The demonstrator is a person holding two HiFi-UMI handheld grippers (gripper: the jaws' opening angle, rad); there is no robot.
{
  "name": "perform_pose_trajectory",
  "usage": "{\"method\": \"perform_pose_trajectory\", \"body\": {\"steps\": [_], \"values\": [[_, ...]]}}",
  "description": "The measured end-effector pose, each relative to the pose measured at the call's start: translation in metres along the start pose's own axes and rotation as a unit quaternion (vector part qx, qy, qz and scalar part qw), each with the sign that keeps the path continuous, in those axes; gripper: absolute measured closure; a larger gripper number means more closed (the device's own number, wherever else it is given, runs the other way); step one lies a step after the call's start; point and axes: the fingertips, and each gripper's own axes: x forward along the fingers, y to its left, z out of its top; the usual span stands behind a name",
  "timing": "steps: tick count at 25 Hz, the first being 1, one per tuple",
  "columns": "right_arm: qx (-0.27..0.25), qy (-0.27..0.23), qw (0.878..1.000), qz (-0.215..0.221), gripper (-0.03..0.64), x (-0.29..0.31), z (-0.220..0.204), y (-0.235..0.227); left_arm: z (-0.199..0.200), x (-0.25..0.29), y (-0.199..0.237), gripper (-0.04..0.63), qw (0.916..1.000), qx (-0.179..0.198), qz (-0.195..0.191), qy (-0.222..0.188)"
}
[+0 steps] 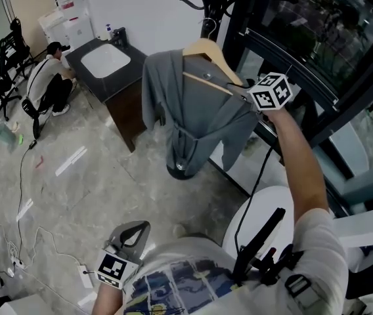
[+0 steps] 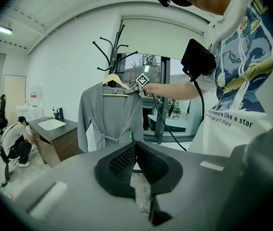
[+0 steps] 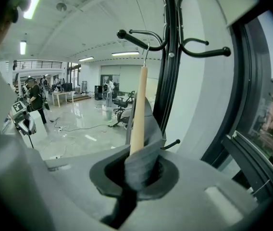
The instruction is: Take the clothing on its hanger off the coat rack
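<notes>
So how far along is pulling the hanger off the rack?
Done: right hand-held gripper is shut on the hanger end, through the gray robe. In hand: the grasp only; hook sits over the coat rack arm. Left: unhook and carry away.

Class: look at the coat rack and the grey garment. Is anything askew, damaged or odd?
Nothing damaged. The grey fabric robe hangs on its wooden hanger from the black metal coat rack; the right gripper pinches robe cloth together with the hanger's end.
</notes>
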Motion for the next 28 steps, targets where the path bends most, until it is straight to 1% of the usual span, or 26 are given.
{"method": "perform_pose_trajectory", "body": {"steps": [4, 7, 9, 13, 15, 17, 20, 23, 28], "values": [[-0.008, -0.009, 1.000, -0.014, 0.611, -0.018, 0.012, 0.009, -0.006, -0.014, -0.007, 0.592, 0.9999, -0.012, 0.006, 0.004], [-0.017, -0.016, 0.999, -0.023, 0.611, -0.033, 0.021, 0.021, -0.012, -0.026, -0.010, 0.592, 0.9999, -0.010, 0.009, -0.002], [-0.014, -0.021, 0.999, -0.026, 0.609, -0.043, 0.022, 0.033, -0.015, -0.034, -0.015, 0.592, 0.9999, -0.009, 0.007, -0.005], [-0.019, -0.027, 0.999, -0.039, 0.609, -0.064, 0.023, 0.066, -0.015, -0.056, -0.026, 0.592, 0.9999, -0.008, -0.001, -0.010], [-0.025, -0.029, 0.998, -0.043, 0.609, -0.073, 0.026, 0.086, -0.016, -0.067, -0.031, 0.592, 0.9998, -0.014, -0.003, -0.015], [-0.032, -0.031, 0.998, -0.043, 0.609, -0.081, 0.028, 0.104, -0.018, -0.076, -0.039, 0.592, 0.9996, -0.016, -0.010, -0.021], [-0.039, -0.032, 0.998, -0.043, 0.609, -0.091, 0.027, 0.128, -0.022, -0.085, -0.048, 0.592, 0.9994, -0.008, -0.021, -0.025], [-0.043, -0.033, 0.998, -0.041, 0.609, -0.098, 0.023, 0.151, -0.017, -0.095, -0.055, 0.592, 0.9992, -0.009, -0.026, -0.029], [-0.049, -0.033, 0.998, -0.038, 0.609, -0.115, 0.010, 0.201, -0.022, -0.114, -0.073, 0.592, 0.9986, -0.013, -0.041, -0.032]]}}
